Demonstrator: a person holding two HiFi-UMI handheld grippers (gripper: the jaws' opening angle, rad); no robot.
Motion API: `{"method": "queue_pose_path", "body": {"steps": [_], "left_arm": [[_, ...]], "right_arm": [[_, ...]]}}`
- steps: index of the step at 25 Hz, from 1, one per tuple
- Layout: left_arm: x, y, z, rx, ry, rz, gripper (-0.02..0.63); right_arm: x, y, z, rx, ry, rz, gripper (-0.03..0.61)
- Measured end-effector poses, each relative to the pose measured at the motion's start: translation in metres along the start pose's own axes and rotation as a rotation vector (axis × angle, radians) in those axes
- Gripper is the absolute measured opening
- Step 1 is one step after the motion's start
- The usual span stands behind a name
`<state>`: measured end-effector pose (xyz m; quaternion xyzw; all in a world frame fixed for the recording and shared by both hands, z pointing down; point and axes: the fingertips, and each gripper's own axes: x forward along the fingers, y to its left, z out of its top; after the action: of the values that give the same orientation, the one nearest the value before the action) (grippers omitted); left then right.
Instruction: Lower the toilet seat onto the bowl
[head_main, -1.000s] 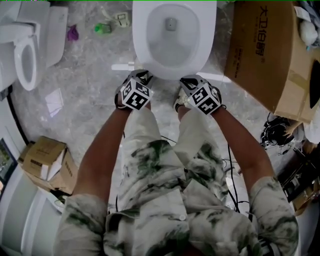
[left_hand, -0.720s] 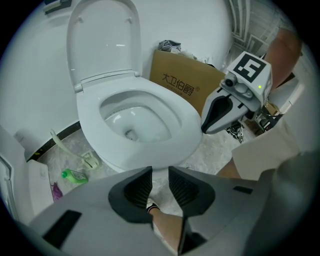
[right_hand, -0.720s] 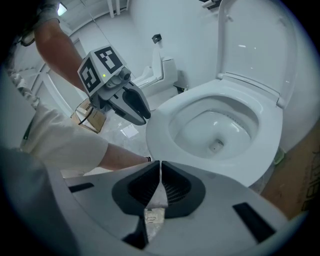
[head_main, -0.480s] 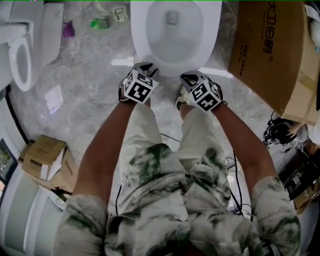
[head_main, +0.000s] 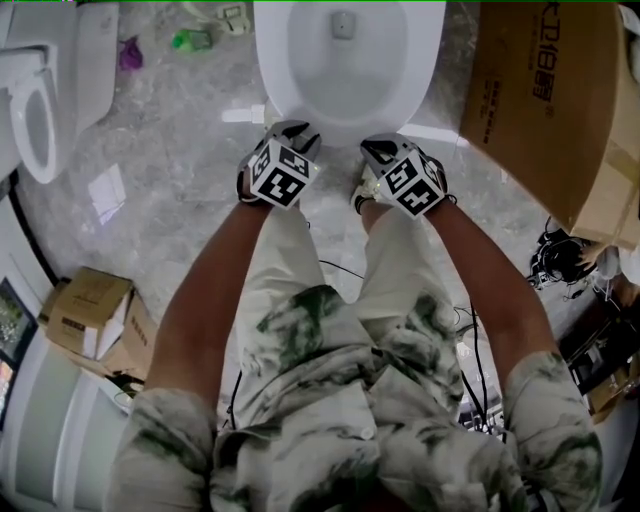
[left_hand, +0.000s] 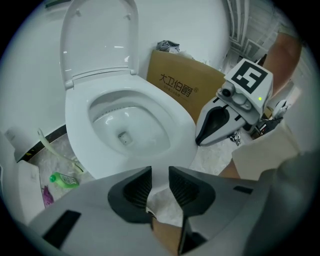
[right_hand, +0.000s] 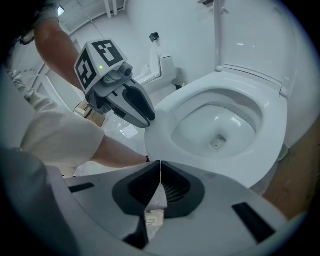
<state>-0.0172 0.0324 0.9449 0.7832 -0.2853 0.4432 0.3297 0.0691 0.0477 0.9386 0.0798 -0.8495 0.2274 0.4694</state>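
Observation:
The white toilet (head_main: 348, 60) fills the top of the head view. Its broad seat ring (left_hand: 165, 112) lies flat on the bowl, and the lid (left_hand: 100, 40) stands upright behind it. Both grippers hang low just before the bowl's front edge, touching nothing. My left gripper (head_main: 290, 132) is open, and only floor and the person's leg show between its jaws (left_hand: 160, 182). My right gripper (head_main: 378, 150) is shut with nothing in it, its tips meeting (right_hand: 160, 172). Each gripper shows in the other's view, the right gripper (left_hand: 210, 131) and the left gripper (right_hand: 135, 107).
A large cardboard box (head_main: 540, 100) stands close on the toilet's right. A second toilet (head_main: 40, 110) is at the far left, with a green bottle (head_main: 190, 40) and paper (head_main: 105, 190) on the marble floor. A small box (head_main: 90, 320) and cables (head_main: 560, 265) lie nearer the person.
Both grippers have sunk a little in front of the bowl's front edge. The head view has shifted, so the bowl sits higher in frame. The jaws look unchanged.

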Motion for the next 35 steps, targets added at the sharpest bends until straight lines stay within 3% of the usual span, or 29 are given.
{"method": "queue_pose_path", "body": {"steps": [9, 14, 22, 29, 35], "left_arm": [[-0.015, -0.006, 0.010, -0.015, 0.005, 0.020, 0.121], [-0.056, -0.040, 0.032, -0.044, -0.043, 0.026, 0.121], [-0.204, -0.141, 0.087, -0.195, -0.259, -0.010, 0.120], [-0.333, -0.204, 0.108, -0.169, -0.374, -0.045, 0.094], [-0.413, -0.221, 0.099, -0.082, -0.449, -0.090, 0.084]], "right_arm": [[-0.010, -0.004, 0.004, 0.018, 0.004, -0.022, 0.041], [-0.057, 0.010, 0.019, 0.023, -0.053, -0.034, 0.064], [-0.213, 0.075, 0.042, 0.082, -0.193, -0.061, 0.063], [-0.333, 0.143, 0.052, 0.081, -0.244, -0.121, 0.060], [-0.398, 0.193, 0.096, 0.188, -0.416, -0.236, 0.061]]}}
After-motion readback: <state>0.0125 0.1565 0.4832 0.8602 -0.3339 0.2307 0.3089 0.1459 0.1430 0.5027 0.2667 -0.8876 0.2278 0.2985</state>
